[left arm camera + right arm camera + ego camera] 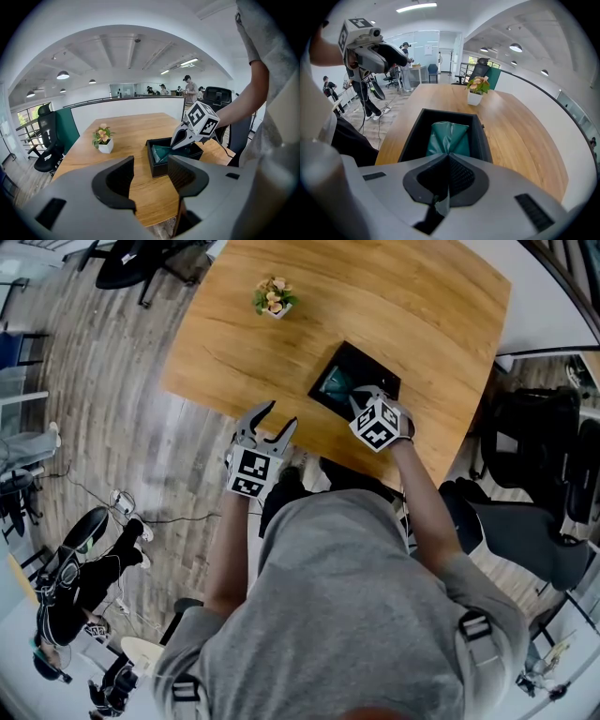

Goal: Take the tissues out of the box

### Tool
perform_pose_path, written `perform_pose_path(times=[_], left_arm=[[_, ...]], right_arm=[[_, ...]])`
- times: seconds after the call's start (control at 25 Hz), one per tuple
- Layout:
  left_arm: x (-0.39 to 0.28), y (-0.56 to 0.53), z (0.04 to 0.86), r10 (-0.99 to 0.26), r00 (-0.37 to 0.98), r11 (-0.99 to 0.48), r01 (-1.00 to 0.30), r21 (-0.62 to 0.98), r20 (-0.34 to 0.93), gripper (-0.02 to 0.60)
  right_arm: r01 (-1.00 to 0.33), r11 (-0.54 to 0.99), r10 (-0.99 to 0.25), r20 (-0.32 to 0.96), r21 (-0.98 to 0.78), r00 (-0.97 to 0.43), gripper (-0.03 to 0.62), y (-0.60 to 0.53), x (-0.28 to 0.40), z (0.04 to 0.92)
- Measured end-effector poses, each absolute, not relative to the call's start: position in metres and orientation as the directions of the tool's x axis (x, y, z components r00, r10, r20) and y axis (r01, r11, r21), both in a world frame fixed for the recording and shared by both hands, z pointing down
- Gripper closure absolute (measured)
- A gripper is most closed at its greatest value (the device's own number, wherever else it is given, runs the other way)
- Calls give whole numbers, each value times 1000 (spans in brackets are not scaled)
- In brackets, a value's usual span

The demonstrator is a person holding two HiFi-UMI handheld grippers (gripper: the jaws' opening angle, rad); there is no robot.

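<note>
Right gripper view: the tissues [447,137], a teal bundle that looks soft and thinly wrapped, lie inside the black box [410,136] and rise to a peaked fold at the near end. The right gripper [449,158] has its jaws pressed together on that fold, and a sliver of teal shows between them lower down.

Head view: the box [364,361] sits on the near right part of the wooden table [403,296], close to its near edge, with the tissues [333,383] showing at its left side and the right gripper [361,401] reaching in from the near side. The left gripper [281,416] hovers just off the table's near edge, left of the box and apart from it; the left gripper view shows its jaws spread wide with nothing between them. A small flower pot [274,298] stands well apart at the far left of the table.

Handling, as a judgement: the bundle should be light and limp and will fold or crumple rather than resist. A thin wrap may slip or tear if pinched only at its edge, so a hold deeper in the raised fold seems safer. The light box may lift with the bundle, and the free gripper could steady its rim.
</note>
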State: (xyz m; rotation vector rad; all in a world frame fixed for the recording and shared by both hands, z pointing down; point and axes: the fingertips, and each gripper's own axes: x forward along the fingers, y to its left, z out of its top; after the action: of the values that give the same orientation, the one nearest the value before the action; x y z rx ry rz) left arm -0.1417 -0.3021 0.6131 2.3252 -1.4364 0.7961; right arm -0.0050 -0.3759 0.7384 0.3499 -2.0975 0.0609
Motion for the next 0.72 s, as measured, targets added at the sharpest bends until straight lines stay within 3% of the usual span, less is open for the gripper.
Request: perform_pose_path(times=[0.72], left_arm=[[-142,-300,602,-741,365,-479,-876,-62,564,342]], right_arm=[[-291,946,-274,840,145,-469,585,-371,-4,723]])
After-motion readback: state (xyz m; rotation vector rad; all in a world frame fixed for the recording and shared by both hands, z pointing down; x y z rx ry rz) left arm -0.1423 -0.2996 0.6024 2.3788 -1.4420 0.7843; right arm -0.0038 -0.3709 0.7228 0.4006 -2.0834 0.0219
